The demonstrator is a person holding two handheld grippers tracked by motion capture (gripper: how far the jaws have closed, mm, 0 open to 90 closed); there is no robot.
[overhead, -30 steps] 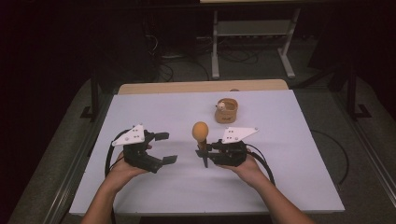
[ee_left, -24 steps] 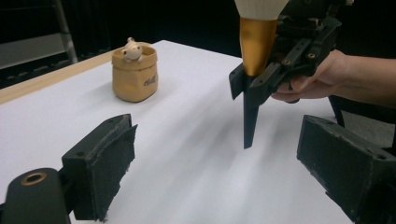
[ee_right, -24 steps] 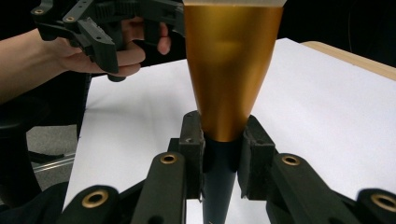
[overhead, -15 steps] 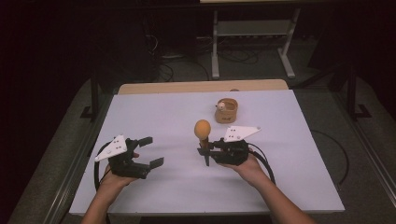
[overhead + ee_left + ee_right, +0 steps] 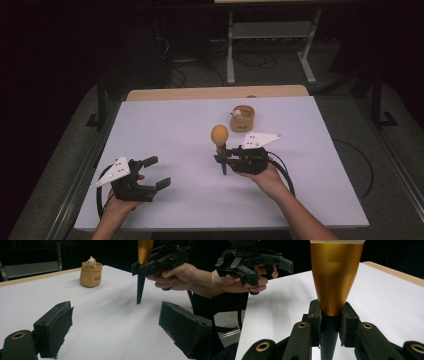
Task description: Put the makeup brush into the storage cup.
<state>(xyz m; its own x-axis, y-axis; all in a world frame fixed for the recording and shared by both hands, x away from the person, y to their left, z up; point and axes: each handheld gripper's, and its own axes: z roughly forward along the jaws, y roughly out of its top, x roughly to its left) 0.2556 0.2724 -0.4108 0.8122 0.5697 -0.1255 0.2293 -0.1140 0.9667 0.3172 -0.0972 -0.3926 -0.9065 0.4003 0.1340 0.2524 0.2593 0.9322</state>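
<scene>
An orange-headed object with a black tapered stem stands upright, point down, just above the white table. My right gripper is shut on it where the orange cone meets the stem. The left gripper view has the stem hanging below the right gripper. My left gripper rests open near the table's front left corner, nothing between its jaws. It also appears far off in the right gripper view, held by a hand.
A small tan bag with a pale toy figure poking out stands behind the right gripper; it appears again in the left gripper view. A wooden strip edges the table's far side. Cables trail from both grippers.
My left gripper has drawn back and to the left, away from the right gripper, toward the front left corner. The right gripper and the orange-headed object have stayed put.
</scene>
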